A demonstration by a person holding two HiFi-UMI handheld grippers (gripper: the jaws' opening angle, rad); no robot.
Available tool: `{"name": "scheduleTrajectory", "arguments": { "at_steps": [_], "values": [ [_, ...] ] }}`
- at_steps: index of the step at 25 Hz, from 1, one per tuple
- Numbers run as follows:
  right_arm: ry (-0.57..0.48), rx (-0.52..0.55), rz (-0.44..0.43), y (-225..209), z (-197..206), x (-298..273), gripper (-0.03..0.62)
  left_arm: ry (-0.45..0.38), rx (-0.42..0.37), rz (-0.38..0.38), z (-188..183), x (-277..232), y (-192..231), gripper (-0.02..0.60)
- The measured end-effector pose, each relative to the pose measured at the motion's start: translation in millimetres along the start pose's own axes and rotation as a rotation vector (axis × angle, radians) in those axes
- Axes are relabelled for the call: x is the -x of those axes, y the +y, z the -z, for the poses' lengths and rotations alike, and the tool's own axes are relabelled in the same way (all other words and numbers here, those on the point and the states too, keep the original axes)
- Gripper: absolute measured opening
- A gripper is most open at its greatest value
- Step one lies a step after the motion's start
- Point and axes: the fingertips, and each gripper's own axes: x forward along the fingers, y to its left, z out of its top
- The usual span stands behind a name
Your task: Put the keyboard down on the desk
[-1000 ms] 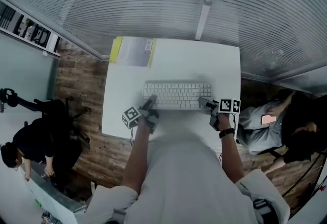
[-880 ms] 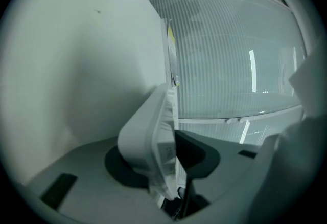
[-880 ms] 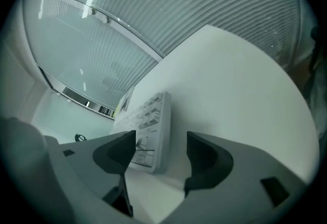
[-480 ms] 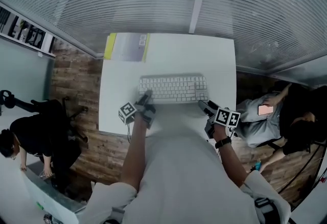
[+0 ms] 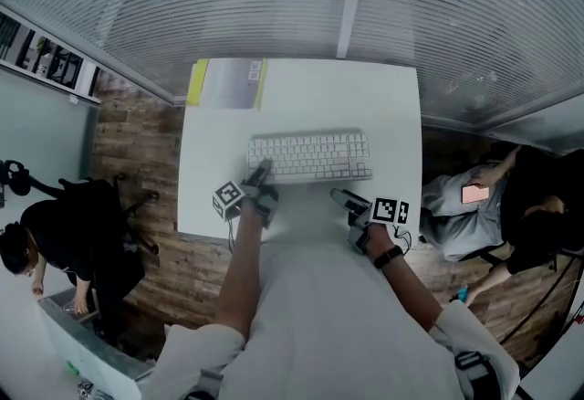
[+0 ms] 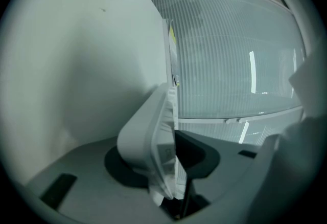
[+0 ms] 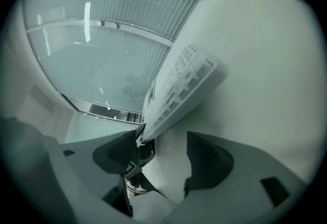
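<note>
Desk (image 5: 365, 97), near edge hidden, left gripper (image 5: 260, 173) clamping keyboard (image 5: 310, 156)

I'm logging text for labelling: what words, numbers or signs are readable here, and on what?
No text is readable.
On the keyboard: key legends too small.
On the paper with yellow edge: print blurred.
On the marker cubes: square patterns only, no words.
</note>
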Motion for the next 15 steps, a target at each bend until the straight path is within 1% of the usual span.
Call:
{"name": "scheduleTrajectory", "arguments": {
  "at_steps": [3,7,10,12,13,15],
  "values": [
    [-0.006,-0.103,-0.078,6,4,-31,0.321,-0.001,0.001,0.001,-1,-1,0,0.149],
    [0.014,-0.205,-0.121,12,15,-59,0.319,0.006,0.008,-0.002,1,-1,-1,0.149],
    [0.022,-0.199,-0.125,20,20,-76,0.318,0.007,0.01,0.0,1,0,-2,0.149],
    [0.0,-0.205,-0.119,23,21,-84,0.311,0.009,0.011,0.003,1,0,-2,0.149],
    [-0.018,-0.231,-0.12,24,20,-86,0.301,0.01,0.013,0.003,1,0,-2,0.149],
    [-0.06,-0.309,-0.129,24,17,-88,0.253,0.013,0.014,0.004,0,0,-1,0.149]
  ]
}}
